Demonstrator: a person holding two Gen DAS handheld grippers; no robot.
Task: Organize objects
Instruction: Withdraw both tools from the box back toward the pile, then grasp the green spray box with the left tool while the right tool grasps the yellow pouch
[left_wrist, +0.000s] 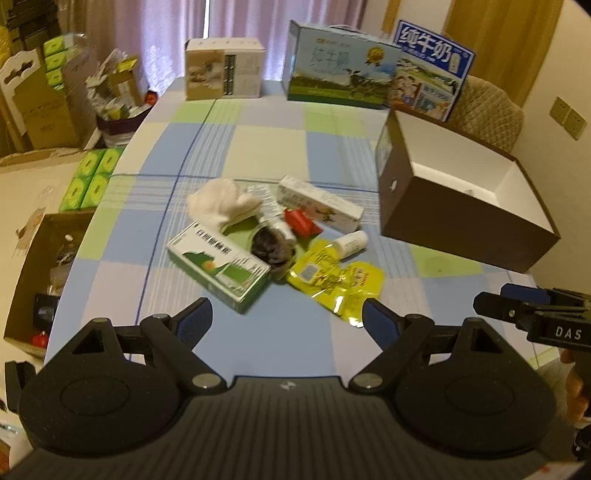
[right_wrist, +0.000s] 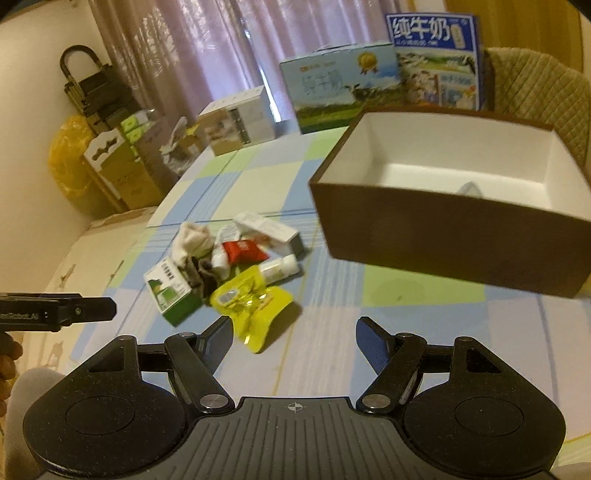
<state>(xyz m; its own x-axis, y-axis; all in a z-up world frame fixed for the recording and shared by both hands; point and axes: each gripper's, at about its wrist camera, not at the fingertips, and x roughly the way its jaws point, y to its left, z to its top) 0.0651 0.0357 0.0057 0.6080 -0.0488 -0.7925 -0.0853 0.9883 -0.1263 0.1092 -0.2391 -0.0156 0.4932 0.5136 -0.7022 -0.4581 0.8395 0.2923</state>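
- Left tool: blue-padded fingers spread wide, nothing between them, hovering above the checked blue, green and cream cloth-covered surface; touches nothing.
- Right tool: likewise spread wide and empty, held above the near edge of the surface; its left finger overlaps the yellow foil pouch in the picture, contact not clear.
- Small pile near the middle of the surface: green and white carton nearest the left tool, yellow foil pouch just beside it, dark crumpled cloth between them, white rumpled sock behind, red sachet, small white bottle lying on its side, long white carton at the back.
- Open brown box with white lining stands to the right of the pile, apart from it.
- Hard to make out: both views are blurred; print on the cartons is unreadable. A pale tube or packet under the sock and red sachet is mostly hidden. A small pale shape on the box floor is cut off by the front wall.
- Left wrist view only: green packs stacked beside the surface on the left, and the tip of the right tool at the right edge.
- Right wrist view only: more of the box's inside, a yellow bag by the wall, and the left tool's tip at the left edge with part of a hand below.
- Three printed cartons stand along the far edge, seen in both views.
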